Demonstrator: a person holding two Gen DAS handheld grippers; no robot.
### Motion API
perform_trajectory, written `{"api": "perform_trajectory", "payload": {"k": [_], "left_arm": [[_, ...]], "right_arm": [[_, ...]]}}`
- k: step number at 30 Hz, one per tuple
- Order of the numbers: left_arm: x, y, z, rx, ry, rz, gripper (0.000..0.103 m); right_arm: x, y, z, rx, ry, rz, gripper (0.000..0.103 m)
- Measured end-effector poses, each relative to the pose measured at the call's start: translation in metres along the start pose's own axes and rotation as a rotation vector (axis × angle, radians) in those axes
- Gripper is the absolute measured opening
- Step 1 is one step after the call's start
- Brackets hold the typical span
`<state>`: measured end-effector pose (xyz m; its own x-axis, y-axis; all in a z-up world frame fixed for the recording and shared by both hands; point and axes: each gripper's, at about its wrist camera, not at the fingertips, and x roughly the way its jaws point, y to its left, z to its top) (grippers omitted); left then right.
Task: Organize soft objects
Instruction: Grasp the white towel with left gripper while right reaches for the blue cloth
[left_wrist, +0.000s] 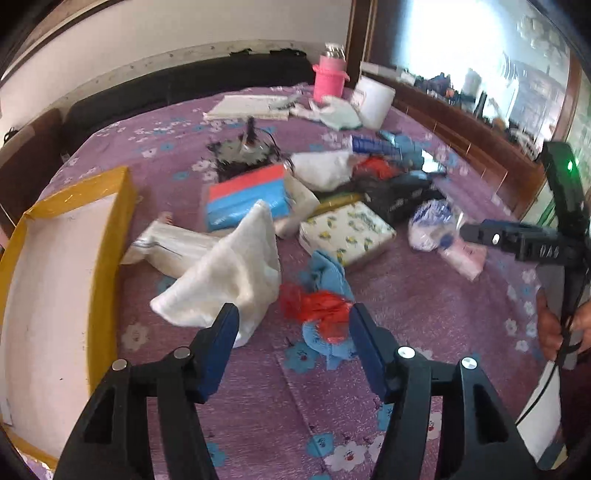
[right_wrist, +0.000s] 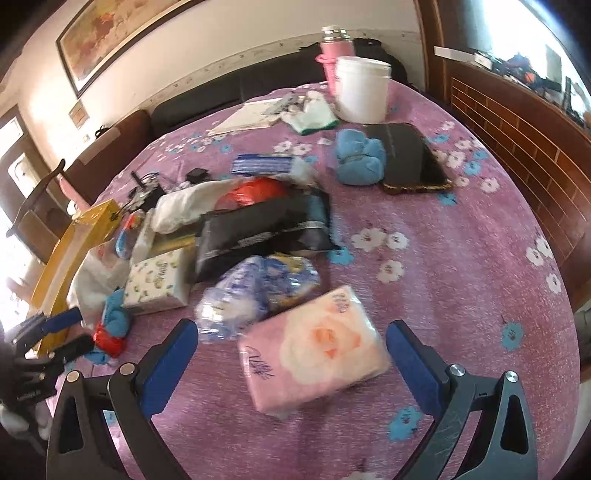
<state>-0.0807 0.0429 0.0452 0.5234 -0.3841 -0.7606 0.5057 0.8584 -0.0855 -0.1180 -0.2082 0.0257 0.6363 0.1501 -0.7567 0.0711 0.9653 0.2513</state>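
My left gripper (left_wrist: 293, 321) hovers open low over the purple flowered bedspread (left_wrist: 424, 314). A crumpled red plastic bag (left_wrist: 317, 306) tangled with a blue cloth (left_wrist: 328, 273) lies between its tips, close to the right pad; neither pad presses on it. A white cloth (left_wrist: 229, 280) brushes the left fingertip. In the right wrist view the left gripper (right_wrist: 85, 329) sits just short of that red bag (right_wrist: 109, 338). My right gripper (right_wrist: 291, 332) is wide open around a pink rose-print tissue pack (right_wrist: 314, 347) and does not touch it.
A yellow-rimmed box (left_wrist: 110, 221) stands at the left. The heap holds a lemon-print tissue pack (left_wrist: 347, 232), a blue and orange pack (left_wrist: 247, 195), a black pouch (right_wrist: 258, 236) and a blue-white plastic packet (right_wrist: 255, 291). Behind are a blue towel (right_wrist: 360, 162), a dark tablet (right_wrist: 410, 158) and a white bucket (right_wrist: 362, 92).
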Motion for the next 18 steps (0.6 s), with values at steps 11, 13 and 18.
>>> {"api": "perform_trajectory", "payload": {"k": [11, 13, 18], "left_arm": [[0.013, 0.050, 0.024, -0.076, 0.030, 0.052, 0.066], [0.021, 0.047, 0.028, -0.072, 0.040, 0.018, 0.060], [0.036, 0.043, 0.028, -0.090, 0.080, -0.069, 0.015]], "right_arm": [[-0.010, 0.087, -0.002, -0.163, 0.006, 0.152, 0.103], [-0.002, 0.109, -0.008, -0.205, 0.036, 0.204, 0.103], [0.019, 0.146, -0.015, -0.254, 0.081, 0.287, 0.099]]}}
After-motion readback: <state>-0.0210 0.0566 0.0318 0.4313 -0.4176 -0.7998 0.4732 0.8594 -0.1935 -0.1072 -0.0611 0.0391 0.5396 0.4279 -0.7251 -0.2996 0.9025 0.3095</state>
